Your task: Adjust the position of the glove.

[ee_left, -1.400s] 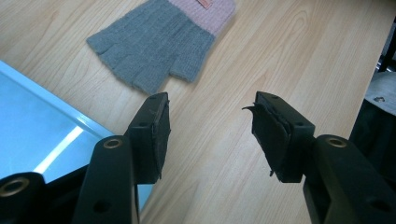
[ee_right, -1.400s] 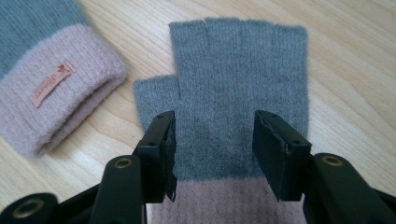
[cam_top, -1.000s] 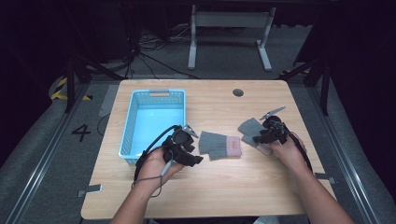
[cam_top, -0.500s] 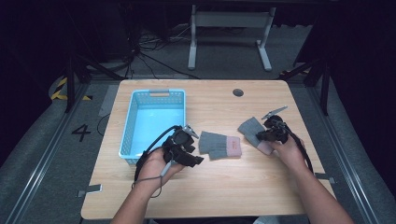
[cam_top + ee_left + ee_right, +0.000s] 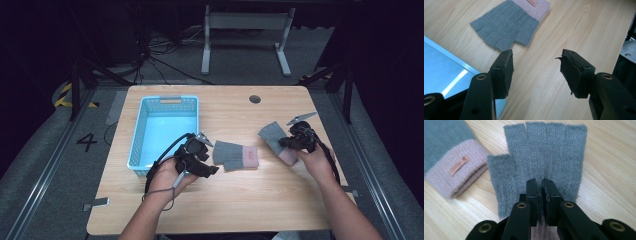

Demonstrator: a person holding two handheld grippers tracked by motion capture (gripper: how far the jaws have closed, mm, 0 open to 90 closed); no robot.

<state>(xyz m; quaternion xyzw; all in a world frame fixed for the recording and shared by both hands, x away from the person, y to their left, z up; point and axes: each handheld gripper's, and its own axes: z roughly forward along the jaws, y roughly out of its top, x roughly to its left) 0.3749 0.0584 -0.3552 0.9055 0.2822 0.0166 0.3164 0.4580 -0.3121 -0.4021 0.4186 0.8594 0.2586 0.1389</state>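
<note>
Two gloves lie beside the basket (image 5: 165,131). Our right gripper (image 5: 541,185) pinches one glove (image 5: 544,157); our left gripper (image 5: 536,67) stands spread near the other glove (image 5: 506,25). Next, we'd carry ours basketward.

The person's left forearm enters from the bottom of the high view, its hand (image 5: 167,172) wrapped around the left gripper (image 5: 210,156), which points to the right across the table; its jaws stand apart with nothing between them and have just been opening a little. The right forearm comes in from the lower right, its hand (image 5: 315,160) holding the right gripper (image 5: 281,143) pointed to the left, jaws pinched together on knit fabric.
</note>
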